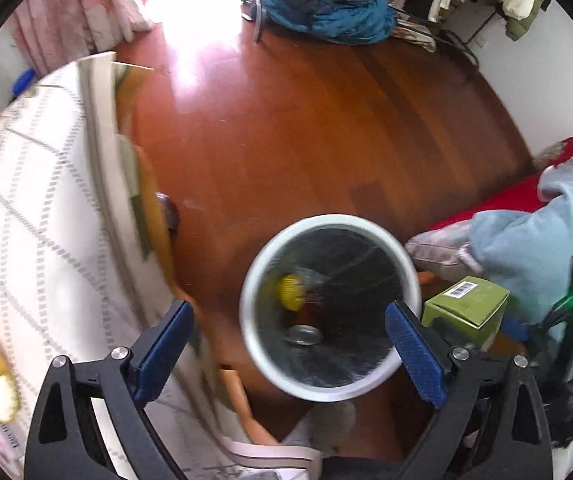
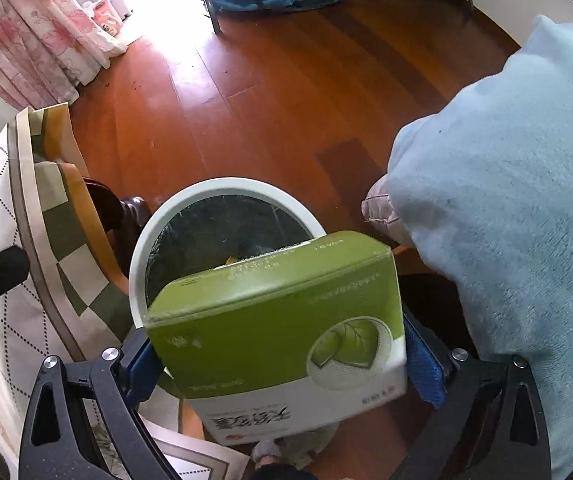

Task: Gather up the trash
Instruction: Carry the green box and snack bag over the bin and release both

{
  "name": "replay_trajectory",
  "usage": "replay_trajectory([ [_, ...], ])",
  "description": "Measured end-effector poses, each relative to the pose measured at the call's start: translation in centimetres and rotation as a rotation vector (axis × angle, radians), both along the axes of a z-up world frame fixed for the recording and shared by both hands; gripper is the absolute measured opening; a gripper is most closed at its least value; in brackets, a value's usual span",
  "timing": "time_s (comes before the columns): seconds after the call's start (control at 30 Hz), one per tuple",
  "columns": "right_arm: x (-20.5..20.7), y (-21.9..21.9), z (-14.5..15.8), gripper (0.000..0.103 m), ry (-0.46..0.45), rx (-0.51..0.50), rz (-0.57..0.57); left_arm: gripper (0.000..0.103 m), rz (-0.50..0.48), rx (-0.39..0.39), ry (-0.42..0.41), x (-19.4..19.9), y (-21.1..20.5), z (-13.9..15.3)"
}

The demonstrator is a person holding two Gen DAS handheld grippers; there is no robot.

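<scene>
Left tool (image 1: 288, 350): released, jaws spread wide with nothing between the pads, pointing steeply down over the white-rimmed trash bin (image 1: 328, 390) on the wooden floor (image 1: 306, 120). Inside the bin, against its dark liner, lie a yellow item (image 1: 291, 292) and a round metal lid (image 1: 304, 335); the view is slightly blurred.

Right tool (image 2: 284, 368): grasping a green and white box (image 2: 282, 336) by its two sides, held tilted above the near edge of the bin. A light blue sleeve (image 2: 506, 200) fills the right side. A bench with a quilted white cover (image 1: 26, 200) stands left of the bin.
</scene>
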State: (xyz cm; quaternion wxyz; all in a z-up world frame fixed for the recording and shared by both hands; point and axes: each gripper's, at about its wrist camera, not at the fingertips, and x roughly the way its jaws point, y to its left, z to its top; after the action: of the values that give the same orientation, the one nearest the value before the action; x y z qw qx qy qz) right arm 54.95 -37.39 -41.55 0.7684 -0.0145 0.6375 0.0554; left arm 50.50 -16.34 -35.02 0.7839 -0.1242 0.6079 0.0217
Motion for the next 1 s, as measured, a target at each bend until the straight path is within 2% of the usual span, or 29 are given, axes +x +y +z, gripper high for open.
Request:
replay_trajectory([
  [0.3, -0.9, 0.9, 0.9, 0.101, -0.026, -0.086, 0.017, 0.098, 0.0, 0.15, -0.004, -2.6, 0.2, 0.3],
  [0.43, -2.2, 0.9, 2.5, 0.101, -0.047, -0.122, 0.023, 0.098, 0.008, 0.166, -0.008, -4.2, 0.0, 1.3],
  [0.53, -3.6, 0.8, 4.0, 0.101, -0.061, -0.113, 0.023, 0.098, 0.025, 0.175, -0.022, -5.6, 0.1, 2.5],
  [0.7, -6.6, 0.7, 7.8, 0.101, -0.109, -0.095, 0.032, 0.098, 0.048, 0.185, -0.071, -8.1, -0.1, 5.8],
  [1.0, -11.4, 0.7, 16.2, 0.101, -0.227, -0.033, 0.033, 0.098, 0.09, 0.199, -0.218, -12.8, 0.1, 14.3],
])
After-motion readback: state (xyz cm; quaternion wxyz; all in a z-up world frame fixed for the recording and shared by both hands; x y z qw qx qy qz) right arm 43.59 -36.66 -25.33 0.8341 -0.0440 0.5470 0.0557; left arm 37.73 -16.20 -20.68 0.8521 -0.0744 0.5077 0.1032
